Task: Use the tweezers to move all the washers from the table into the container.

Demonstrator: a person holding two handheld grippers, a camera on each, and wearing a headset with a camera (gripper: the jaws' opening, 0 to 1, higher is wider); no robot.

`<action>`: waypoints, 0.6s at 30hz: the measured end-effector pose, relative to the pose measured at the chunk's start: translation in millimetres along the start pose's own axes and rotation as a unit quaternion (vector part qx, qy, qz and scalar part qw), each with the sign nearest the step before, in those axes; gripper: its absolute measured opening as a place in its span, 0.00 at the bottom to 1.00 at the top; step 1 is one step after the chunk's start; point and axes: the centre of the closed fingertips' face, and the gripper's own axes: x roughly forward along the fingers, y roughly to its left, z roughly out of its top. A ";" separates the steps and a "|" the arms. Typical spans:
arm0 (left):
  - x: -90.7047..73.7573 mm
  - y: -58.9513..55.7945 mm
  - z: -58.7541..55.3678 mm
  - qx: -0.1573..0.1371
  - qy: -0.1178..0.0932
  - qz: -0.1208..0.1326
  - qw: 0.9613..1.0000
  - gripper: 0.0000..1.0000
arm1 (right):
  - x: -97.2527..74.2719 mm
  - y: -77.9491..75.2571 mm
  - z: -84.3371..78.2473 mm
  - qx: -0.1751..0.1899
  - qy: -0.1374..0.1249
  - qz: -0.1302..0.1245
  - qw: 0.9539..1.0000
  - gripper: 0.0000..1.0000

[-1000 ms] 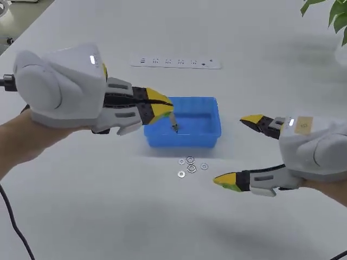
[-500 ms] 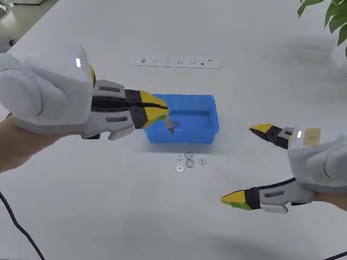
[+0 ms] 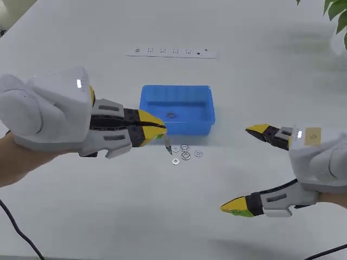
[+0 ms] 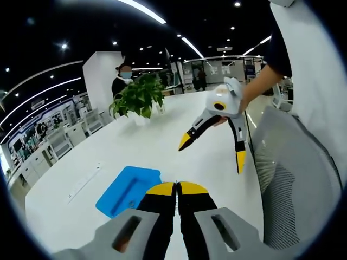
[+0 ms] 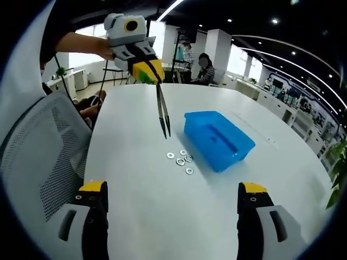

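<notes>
The left gripper (image 3: 158, 128) pinches the tweezers (image 3: 167, 145) with its jaws pressed together. Their long axis hangs tips-down toward the worktop (image 3: 108, 216), beside the washers (image 3: 185, 153) along the blue container's (image 3: 177, 127) near wall. The right gripper (image 3: 236, 168) is spread wide.

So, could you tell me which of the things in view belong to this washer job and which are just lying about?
Part of the job:
tweezers, clamped in the left gripper
loose washers on the table
blue container, with one washer inside
right gripper, open

Just lying about:
white power strip
leafy plant
mesh chair
</notes>
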 end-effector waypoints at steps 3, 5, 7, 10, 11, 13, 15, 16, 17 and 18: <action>4.9 -0.2 -3.7 -0.012 -0.001 -0.009 1.000 0.04 | 0.8 1.4 -1.2 0.009 -0.002 0.001 1.000 1.00; 8.8 -0.7 -7.3 -0.012 0.003 -0.013 1.000 0.04 | 2.0 2.6 -4.5 0.009 0.003 0.005 1.000 1.00; 12.3 -1.9 -9.9 -0.014 0.005 -0.019 1.000 0.04 | 3.9 2.3 -9.1 0.011 0.008 0.008 1.000 1.00; 17.3 -3.1 -13.2 -0.015 0.010 -0.027 0.999 0.04 | 5.3 0.7 -12.5 0.015 0.011 0.008 1.000 1.00; 18.5 -3.2 -14.0 -0.016 0.011 -0.029 0.999 0.04 | 5.5 0.5 -12.8 0.017 0.010 0.008 1.000 1.00; 22.0 -2.1 -16.6 -0.021 0.013 -0.031 0.999 0.04 | 6.2 1.1 -13.2 0.020 0.010 0.010 1.000 1.00; 24.6 -1.2 -20.0 -0.024 0.016 -0.034 0.999 0.04 | 7.3 1.7 -14.7 0.022 0.011 0.010 1.000 1.00; 25.2 -0.9 -20.9 -0.025 0.017 -0.034 0.999 0.04 | 7.8 2.0 -15.4 0.023 0.012 0.011 1.000 1.00; 26.4 -0.8 -23.3 -0.028 0.022 -0.036 0.999 0.04 | 8.1 2.6 -15.6 0.025 0.012 0.013 1.000 1.00; 27.3 -1.5 -24.7 -0.027 0.024 -0.039 0.999 0.04 | 8.4 3.0 -16.1 0.027 0.013 0.014 0.999 1.00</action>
